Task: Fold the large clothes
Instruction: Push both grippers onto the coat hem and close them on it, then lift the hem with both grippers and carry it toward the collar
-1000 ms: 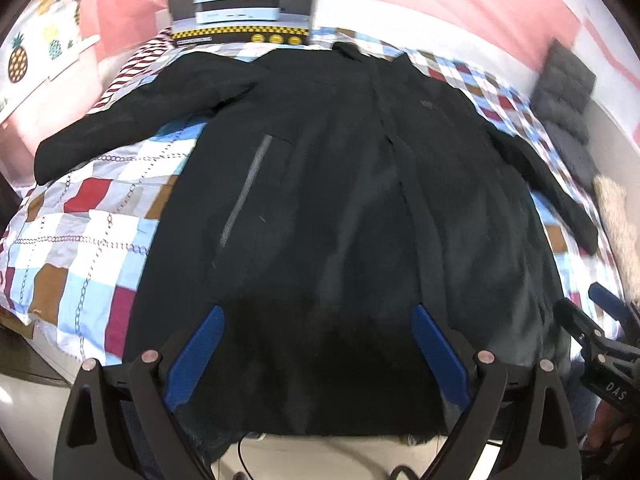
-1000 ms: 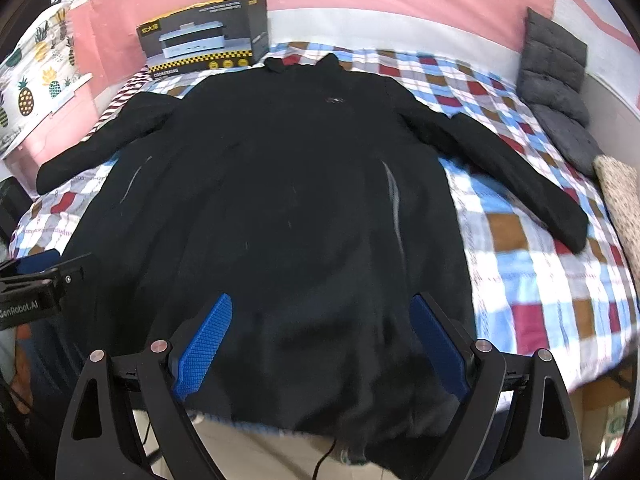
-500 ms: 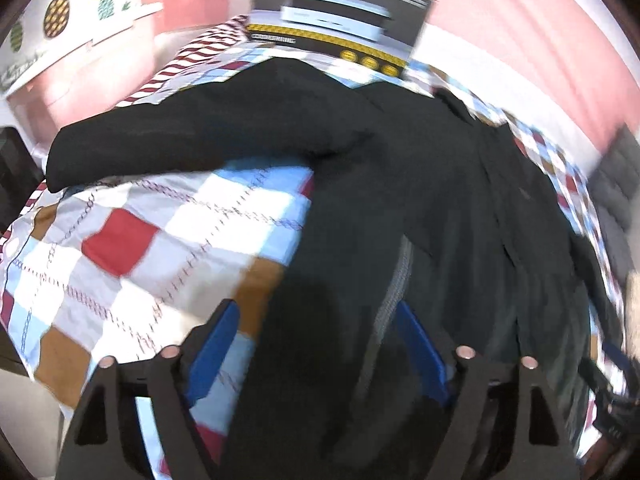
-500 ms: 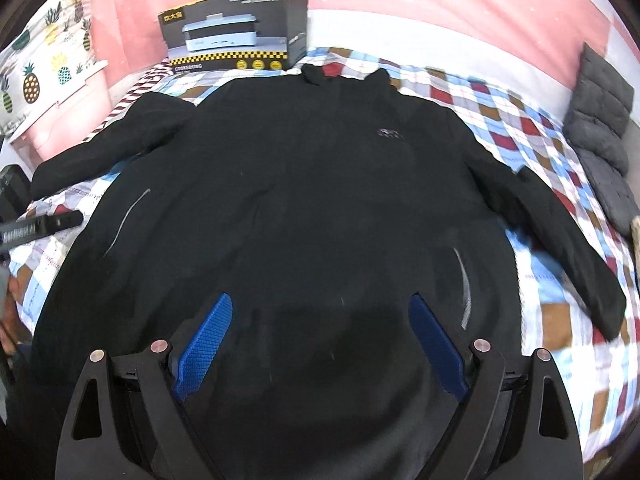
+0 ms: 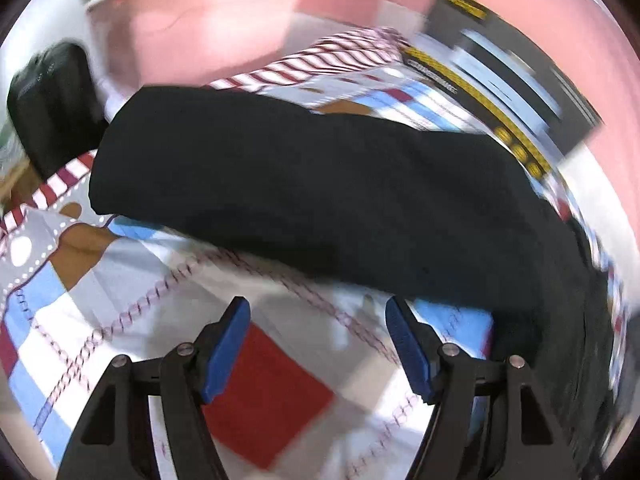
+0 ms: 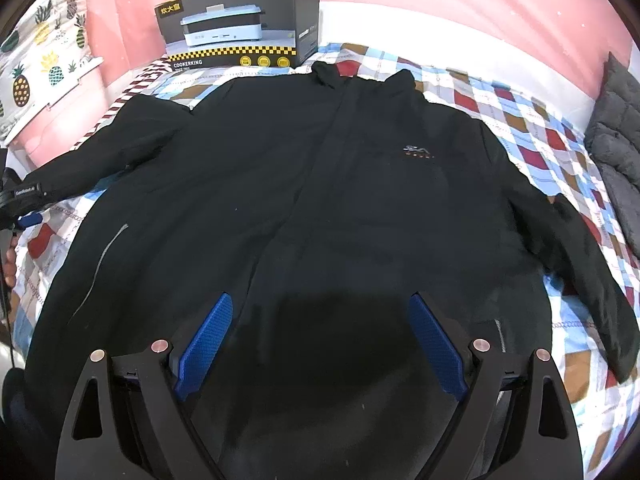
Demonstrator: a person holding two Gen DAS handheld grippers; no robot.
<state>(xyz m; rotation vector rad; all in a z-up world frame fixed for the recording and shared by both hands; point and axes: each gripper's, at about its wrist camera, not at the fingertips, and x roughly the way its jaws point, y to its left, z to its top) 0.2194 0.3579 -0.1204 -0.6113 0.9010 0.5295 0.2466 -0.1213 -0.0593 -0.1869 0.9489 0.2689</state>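
Note:
A large black jacket [image 6: 320, 208] lies face up and spread flat on the checked bedspread [image 6: 520, 120], collar towards the far wall, both sleeves out to the sides. Its left sleeve [image 5: 300, 184] fills the middle of the left wrist view. My left gripper [image 5: 318, 312] hovers over the bedspread just short of that sleeve; its jaws are closing and nothing is between them. In the right wrist view the same gripper [image 6: 24, 216] shows at the left edge beside the sleeve cuff. My right gripper [image 6: 320, 312] stands open above the jacket's lower front, holding nothing.
A dark appliance box [image 6: 240, 24] stands at the head of the bed against the pink wall. A pineapple-print cloth [image 6: 44, 52] hangs at the left. Grey quilted cushions [image 6: 616, 136] lie at the right edge. A black object [image 5: 52, 100] sits beyond the bed's left side.
My left gripper has swung left from the jacket's hem to the left sleeve and its jaws have narrowed. The right gripper has moved forward over the jacket's lower front.

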